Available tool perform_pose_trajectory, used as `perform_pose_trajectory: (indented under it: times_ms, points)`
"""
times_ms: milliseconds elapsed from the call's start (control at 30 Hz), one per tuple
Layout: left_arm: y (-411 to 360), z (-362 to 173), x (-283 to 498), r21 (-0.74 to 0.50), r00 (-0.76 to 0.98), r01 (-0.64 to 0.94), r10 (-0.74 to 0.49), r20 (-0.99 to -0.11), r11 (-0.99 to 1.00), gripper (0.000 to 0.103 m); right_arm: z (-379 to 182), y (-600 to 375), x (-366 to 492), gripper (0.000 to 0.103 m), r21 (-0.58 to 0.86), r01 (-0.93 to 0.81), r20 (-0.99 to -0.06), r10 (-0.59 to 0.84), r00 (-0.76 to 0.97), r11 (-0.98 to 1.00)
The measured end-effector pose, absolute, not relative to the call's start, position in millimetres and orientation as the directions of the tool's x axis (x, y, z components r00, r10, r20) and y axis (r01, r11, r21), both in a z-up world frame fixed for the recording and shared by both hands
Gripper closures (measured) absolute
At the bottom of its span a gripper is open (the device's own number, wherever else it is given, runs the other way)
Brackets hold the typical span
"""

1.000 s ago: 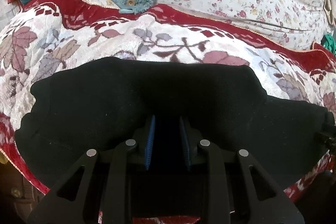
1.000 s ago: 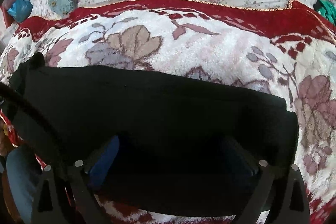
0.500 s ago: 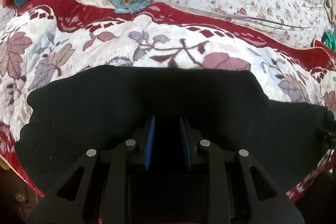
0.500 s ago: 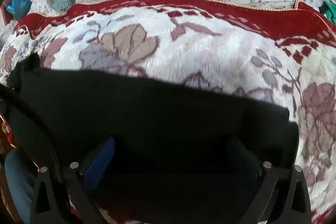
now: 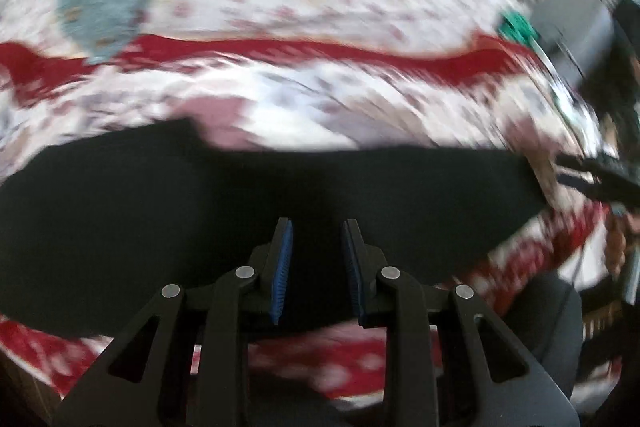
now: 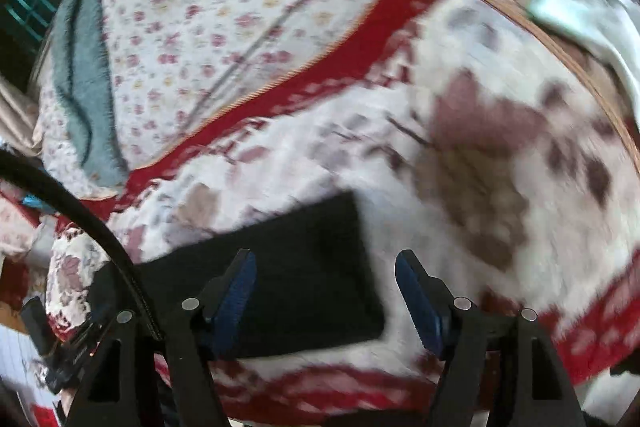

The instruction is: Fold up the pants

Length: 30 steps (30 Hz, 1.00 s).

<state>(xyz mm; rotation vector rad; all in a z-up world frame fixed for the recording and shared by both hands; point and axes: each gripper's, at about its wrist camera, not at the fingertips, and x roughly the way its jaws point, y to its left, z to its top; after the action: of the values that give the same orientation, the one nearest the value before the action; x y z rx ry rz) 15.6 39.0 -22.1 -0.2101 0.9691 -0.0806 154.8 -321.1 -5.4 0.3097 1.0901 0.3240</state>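
Both views have swung and blurred since half a second ago; the right gripper [image 6: 324,259] has drawn back, so less cloth fills its view. The pants [image 5: 256,211] lie folded on the blanket [image 5: 320,99], a black band with its long axis running left to right. Right fingers [image 6: 240,279] stand wide apart over its right end, holding nothing. The left gripper [image 5: 316,227] keeps a narrow gap above the pants.
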Motion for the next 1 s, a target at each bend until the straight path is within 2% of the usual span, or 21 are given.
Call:
perform_pose_trajectory:
  times_ms: [100,200,467,500,567,600,667,733,867,1000]
  points:
    - [10,-39,19,-0.179,0.543,0.048,-0.176,-0.821,0.983,0.079,-31,-343,145,0.033,0.45,-0.045,-0.807,0.428,0.406,0.892]
    - [3,-45,18,-0.126,0.555,0.054,-0.135,-0.821,0.991,0.079,-53,-350,143,0.033,0.517,-0.02,-0.79,0.486,0.373,0.856]
    - [14,-49,18,-0.192,0.553,0.025,-0.174,-0.815,0.981,0.079,-75,-335,161,0.033,0.61,-0.122,-0.717,0.611,0.334,0.783]
    - [12,-49,17,-0.184,0.553,0.025,-0.167,-0.816,0.983,0.079,-76,-334,161,0.035,0.612,-0.138,-0.714,0.619,0.328,0.779]
    - [10,-49,17,-0.169,0.552,0.027,-0.155,-0.819,0.985,0.079,-76,-330,161,0.057,0.566,-0.179,-0.738,0.591,0.326,0.805]
    - [10,-48,17,-0.167,0.554,0.025,-0.153,-0.818,0.986,0.079,-76,-331,161,0.062,0.56,-0.194,-0.738,0.591,0.326,0.806]
    - [8,-44,19,-0.172,0.555,0.034,-0.162,-0.816,0.984,0.079,-77,-332,159,0.079,0.55,-0.235,-0.735,0.599,0.318,0.801]
    - [7,-34,25,-0.266,0.548,0.051,-0.25,-0.799,0.963,0.079,-74,-331,153,0.086,0.537,-0.28,-0.723,0.605,0.334,0.796]
    - [-8,-14,52,-0.404,0.529,0.07,-0.378,-0.76,0.912,0.079,-67,-321,147,0.087,0.498,-0.349,-0.715,0.603,0.353,0.794]
    - [-48,-2,104,-0.51,0.432,0.093,-0.496,-0.753,0.855,0.079,-79,-317,159,0.087,0.54,-0.315,-0.726,0.621,0.295,0.781]
